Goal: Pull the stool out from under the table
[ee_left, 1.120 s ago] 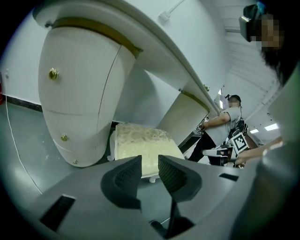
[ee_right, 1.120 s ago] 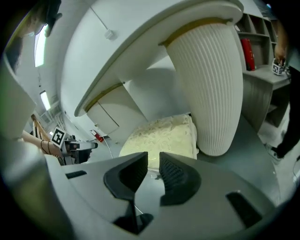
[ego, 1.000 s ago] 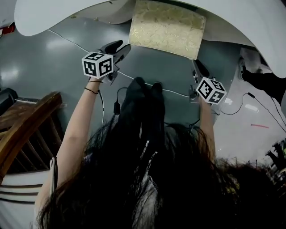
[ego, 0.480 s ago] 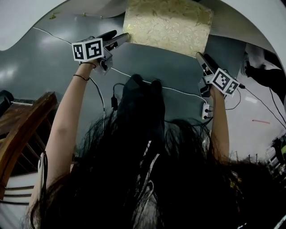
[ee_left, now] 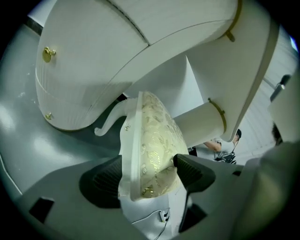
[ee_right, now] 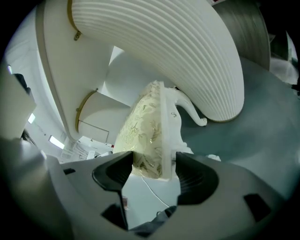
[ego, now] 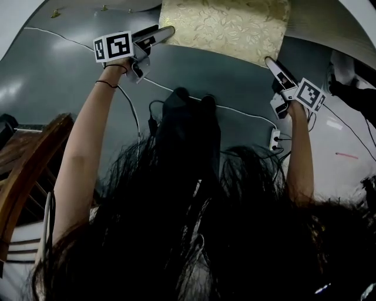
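Now the left gripper (ego: 163, 33) and right gripper (ego: 271, 62), jaws just opened wide, each straddle a seat edge of the gold-cushioned stool (ego: 226, 26), unclamped.

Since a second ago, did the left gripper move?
Yes: the left gripper reached forward to the left edge of the stool; its jaws have been opening and straddle it.

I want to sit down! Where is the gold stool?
In the head view the stool is at the top middle, partly under the white table, standing on the grey floor.
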A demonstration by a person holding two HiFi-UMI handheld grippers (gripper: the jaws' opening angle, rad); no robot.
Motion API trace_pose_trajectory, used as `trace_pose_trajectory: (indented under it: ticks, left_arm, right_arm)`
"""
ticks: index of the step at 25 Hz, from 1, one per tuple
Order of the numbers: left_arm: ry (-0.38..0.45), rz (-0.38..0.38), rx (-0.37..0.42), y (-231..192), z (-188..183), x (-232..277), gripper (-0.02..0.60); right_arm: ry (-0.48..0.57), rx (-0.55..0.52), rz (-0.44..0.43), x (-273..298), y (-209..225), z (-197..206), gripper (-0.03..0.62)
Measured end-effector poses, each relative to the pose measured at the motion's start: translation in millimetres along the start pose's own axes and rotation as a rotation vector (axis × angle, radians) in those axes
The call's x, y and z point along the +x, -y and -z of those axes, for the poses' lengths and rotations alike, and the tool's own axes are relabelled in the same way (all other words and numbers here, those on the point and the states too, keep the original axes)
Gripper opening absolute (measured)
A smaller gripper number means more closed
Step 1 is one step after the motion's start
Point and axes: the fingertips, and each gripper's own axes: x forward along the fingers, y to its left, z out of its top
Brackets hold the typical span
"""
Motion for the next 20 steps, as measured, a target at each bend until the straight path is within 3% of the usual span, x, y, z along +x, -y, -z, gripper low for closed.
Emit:
trace_pose_trajectory:
  ticks: [3,8,12,20]
  left_arm:
    - [0.025,0.035,-0.050,4.4,1.1,2.8,0.351]
    - [0.123,0.017,-0.198,0.0,1.5,-3.6,0.333]
    - [0.197,-0.027,-0.214,-5.3,-0.3,-5.1,0.313]
    - [0.080,-0.058,-0.207,-1.1,2.6,-2.1,0.313]
  right_arm:
    - [0.019,-0.016,0.004,-2.3,-6.0,-0.4,0.270]
    - [0.039,-0.018,0.074,-6.8,0.9,-0.2,0.268]
    - [0.047,-0.021,0.082,-5.0,0.3,1.3,0.267]
    - [0.022,-0.012,0.085,-6.7,-0.7,1.5,0.267]
